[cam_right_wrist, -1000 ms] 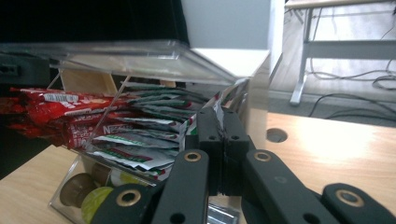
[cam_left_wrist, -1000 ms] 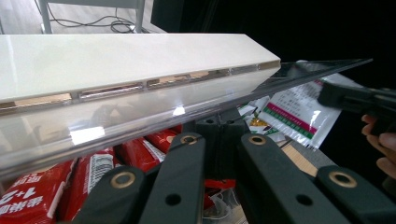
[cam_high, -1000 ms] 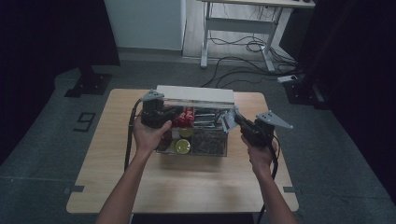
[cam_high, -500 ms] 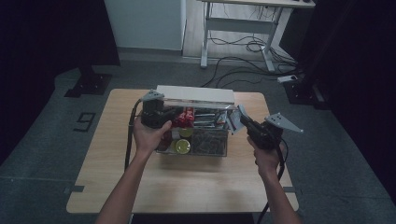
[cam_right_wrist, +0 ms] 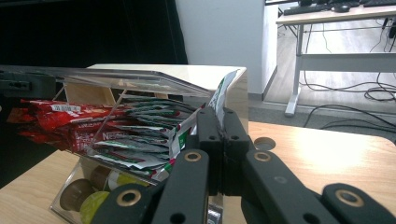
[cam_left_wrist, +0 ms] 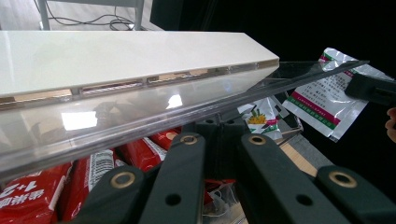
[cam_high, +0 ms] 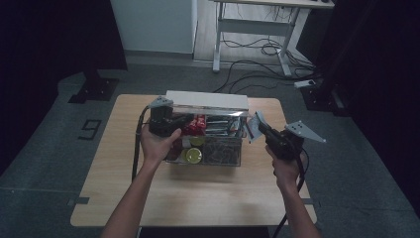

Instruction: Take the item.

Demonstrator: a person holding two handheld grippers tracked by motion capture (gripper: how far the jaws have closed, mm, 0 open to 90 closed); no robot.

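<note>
A clear plastic organiser box (cam_high: 223, 154) stands on the wooden table (cam_high: 198, 198). Its lid (cam_high: 208, 101) (cam_left_wrist: 116, 56) (cam_right_wrist: 140, 77) has a white top and is raised at a slant. My left gripper (cam_high: 184, 122) (cam_left_wrist: 219, 129) is at the box's left side, shut on the lid's clear edge. Inside lie red packets (cam_high: 196, 124) (cam_left_wrist: 32, 196) (cam_right_wrist: 60, 122), a row of silver sachets (cam_high: 221, 127) (cam_right_wrist: 140, 136) and coffee capsules (cam_high: 193, 155) (cam_right_wrist: 88, 201). Just off the box's right end, my right gripper (cam_high: 260, 130) (cam_right_wrist: 219, 122) is shut on one silver sachet (cam_high: 254, 126) (cam_left_wrist: 327, 98) (cam_right_wrist: 223, 93).
The box sits toward the table's far edge. Beyond it a white desk frame (cam_high: 252, 34) stands over loose cables (cam_high: 257, 64) on the floor. A "9" mark (cam_high: 89, 129) lies on the floor at the left. Dark surroundings close in on both sides.
My right gripper has shifted a little to the right, away from the box's end, carrying the sachet. The left gripper and the raised lid have stayed put.
</note>
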